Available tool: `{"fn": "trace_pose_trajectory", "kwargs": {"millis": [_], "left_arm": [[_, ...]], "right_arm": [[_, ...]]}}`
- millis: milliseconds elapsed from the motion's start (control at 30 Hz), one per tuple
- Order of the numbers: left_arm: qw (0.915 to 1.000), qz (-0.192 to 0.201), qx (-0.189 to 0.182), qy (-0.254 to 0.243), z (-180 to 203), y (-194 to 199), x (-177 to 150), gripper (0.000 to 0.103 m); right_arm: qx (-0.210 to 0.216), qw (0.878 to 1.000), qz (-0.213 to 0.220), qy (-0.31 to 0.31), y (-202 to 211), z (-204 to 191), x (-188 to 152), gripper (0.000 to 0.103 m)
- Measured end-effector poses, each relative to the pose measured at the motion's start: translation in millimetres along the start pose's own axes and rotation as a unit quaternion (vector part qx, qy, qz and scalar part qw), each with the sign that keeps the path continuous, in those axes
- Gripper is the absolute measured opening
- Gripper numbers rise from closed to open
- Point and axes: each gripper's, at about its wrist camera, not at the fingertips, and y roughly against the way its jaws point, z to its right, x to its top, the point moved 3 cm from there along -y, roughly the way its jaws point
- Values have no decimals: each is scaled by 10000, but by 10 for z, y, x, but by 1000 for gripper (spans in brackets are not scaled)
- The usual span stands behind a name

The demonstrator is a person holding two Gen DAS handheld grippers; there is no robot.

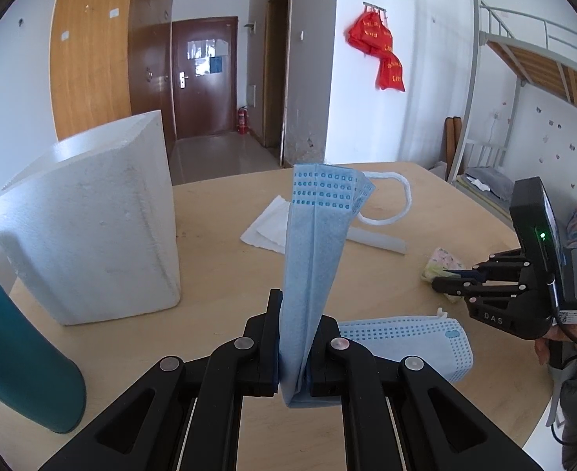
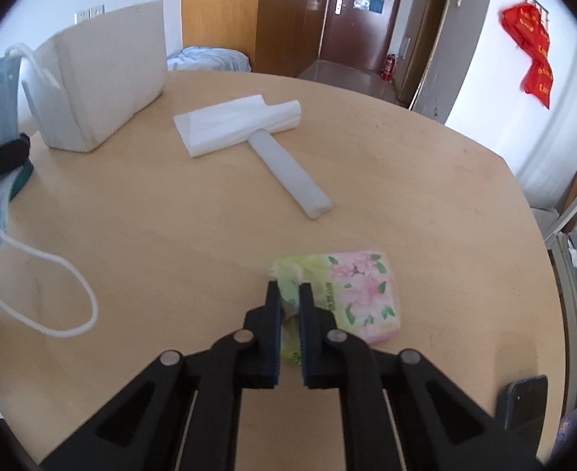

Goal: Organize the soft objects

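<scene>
A folded blue face mask (image 1: 312,259) is pinched between the clenched jaws of the left gripper (image 1: 293,337) and is carried upright above the round wooden table (image 1: 225,274), its ear loop (image 1: 396,200) hanging off the far end; gripping it at one short end probably lets it be lifted clear and dropped into the white foam box (image 1: 88,227) that stands near on the left, which is judged to be the collecting place. The jaws of the right gripper (image 2: 290,314) are closed on the crumpled green end of a floral tissue pack (image 2: 351,298), which appears to rest on the table, so a lift is judged to be about to begin. Farther out lie a folded white tissue (image 2: 225,125) and a pale foam bar (image 2: 288,172), touching each other at the middle of the table. A second mask (image 1: 410,337), lying flat beside the left gripper, is shown clearly only in the left view; in the right view it may be the blue edge at the frame's left, though this cannot be told. A dark phone (image 2: 524,404) at the table's near edge is shown only in the right view.
</scene>
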Motion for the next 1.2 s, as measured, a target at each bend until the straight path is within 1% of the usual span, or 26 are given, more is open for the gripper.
{"fn": "trace_pose_trajectory", "kwargs": {"millis": [133,200,233,300,333,433,667,867,1200], "left_arm": [[10000,18,-3,-8,-6,15,7,9],[10000,41,2,-9,-6,35,9,9],[10000,49,2,-14,-5,48,11,9],[10000,80,12,0,-3,81,18,9],[10000,97,4,14,0,96,18,9],[9999,163,-12,8,25,178,15,9],[9995,307,21,-19,72,426,-19,9],[9987,462,195,-117,152,771,-123,9],[9966,706,431,17,169,1508,-474,9]], "right_arm": [[128,9995,216,-168,163,24,-20,9],[168,9992,348,-139,292,-8,-26,9],[224,9984,494,-161,408,-21,-26,9],[337,9973,618,-219,549,-26,-8,9],[340,9963,757,-239,664,-34,1,9],[404,9943,943,-285,851,-70,18,8],[540,9909,1206,-246,1115,-267,-8,9],[664,9882,1367,-181,1301,-448,-85,9],[994,9817,1625,21,1637,-869,-347,9]]}}
